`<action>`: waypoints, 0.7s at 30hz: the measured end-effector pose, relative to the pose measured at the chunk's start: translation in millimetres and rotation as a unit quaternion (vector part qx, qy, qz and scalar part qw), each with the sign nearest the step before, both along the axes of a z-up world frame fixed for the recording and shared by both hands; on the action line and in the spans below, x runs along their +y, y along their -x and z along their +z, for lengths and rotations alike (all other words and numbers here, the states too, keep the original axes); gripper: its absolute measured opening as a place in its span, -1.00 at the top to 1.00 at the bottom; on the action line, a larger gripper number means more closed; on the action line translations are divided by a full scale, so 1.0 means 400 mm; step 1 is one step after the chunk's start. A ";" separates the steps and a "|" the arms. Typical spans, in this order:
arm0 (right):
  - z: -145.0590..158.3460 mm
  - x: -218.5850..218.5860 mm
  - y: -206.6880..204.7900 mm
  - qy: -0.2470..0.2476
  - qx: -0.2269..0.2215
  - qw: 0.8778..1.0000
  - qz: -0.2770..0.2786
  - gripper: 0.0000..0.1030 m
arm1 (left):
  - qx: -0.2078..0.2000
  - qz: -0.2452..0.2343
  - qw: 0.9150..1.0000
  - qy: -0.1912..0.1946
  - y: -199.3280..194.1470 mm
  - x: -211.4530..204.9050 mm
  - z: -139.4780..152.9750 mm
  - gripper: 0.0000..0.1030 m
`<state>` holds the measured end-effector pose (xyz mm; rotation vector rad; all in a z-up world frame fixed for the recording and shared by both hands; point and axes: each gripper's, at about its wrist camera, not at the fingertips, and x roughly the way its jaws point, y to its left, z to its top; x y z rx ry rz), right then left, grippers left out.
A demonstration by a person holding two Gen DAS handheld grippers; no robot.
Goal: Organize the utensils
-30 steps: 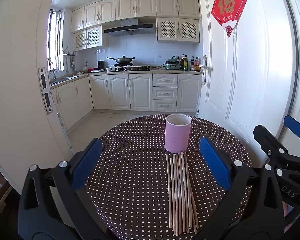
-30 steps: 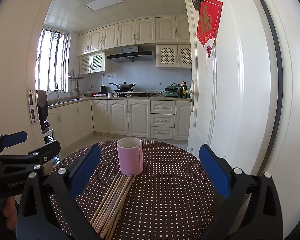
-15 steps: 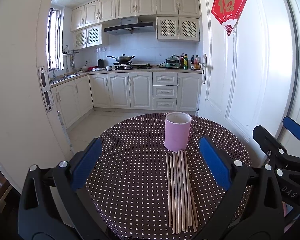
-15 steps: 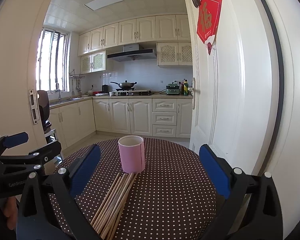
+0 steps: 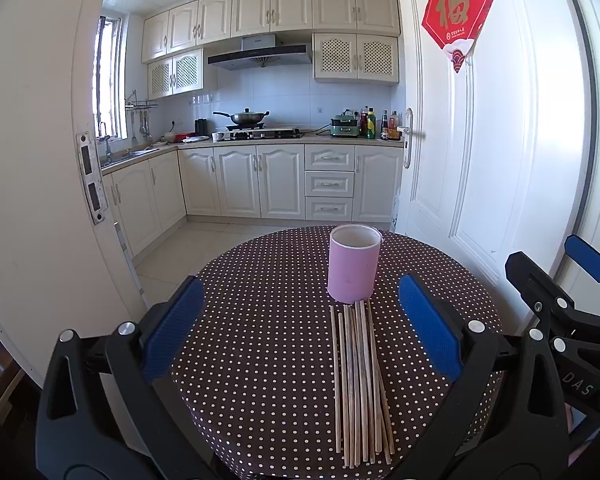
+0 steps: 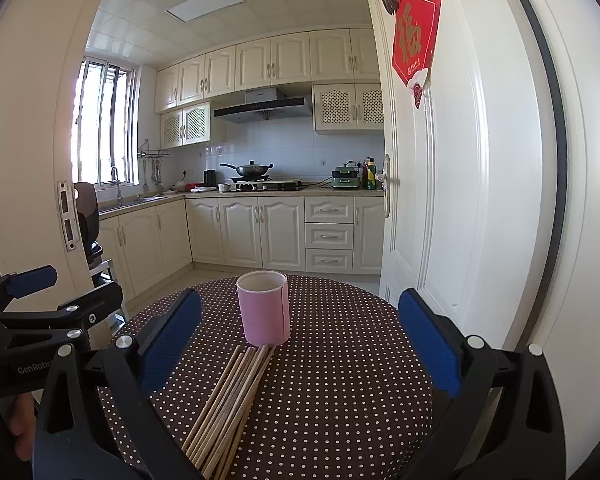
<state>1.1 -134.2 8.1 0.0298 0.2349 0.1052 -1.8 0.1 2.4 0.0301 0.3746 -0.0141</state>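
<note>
A pink cylindrical cup stands upright and empty on a round table with a brown white-dotted cloth. A bundle of several wooden chopsticks lies flat on the cloth, its far ends touching the cup's base. My left gripper hovers open over the near table edge, nothing between its blue pads. My right gripper is also open and empty, to the right of the left one; the cup and chopsticks sit left of its centre. Each gripper shows at the edge of the other's view.
A white door with a red paper decoration stands close to the table's right side. A white door frame rises on the left. Beyond lie a tiled floor and cream kitchen cabinets.
Both views have tilted slightly upward, so the cup and chopsticks sit a little lower in frame. Both grippers stay open and nothing on the table has moved.
</note>
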 end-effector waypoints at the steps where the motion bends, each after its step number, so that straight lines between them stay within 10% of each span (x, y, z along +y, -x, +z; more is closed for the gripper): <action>1: 0.000 -0.001 -0.001 -0.001 0.000 1.000 0.000 -0.85 | 0.000 0.000 1.000 0.001 0.000 0.001 0.000 -0.87; 21: -0.001 0.000 -0.002 0.003 0.003 1.000 0.001 -0.85 | 0.005 0.000 1.000 0.002 -0.004 0.002 -0.002 -0.87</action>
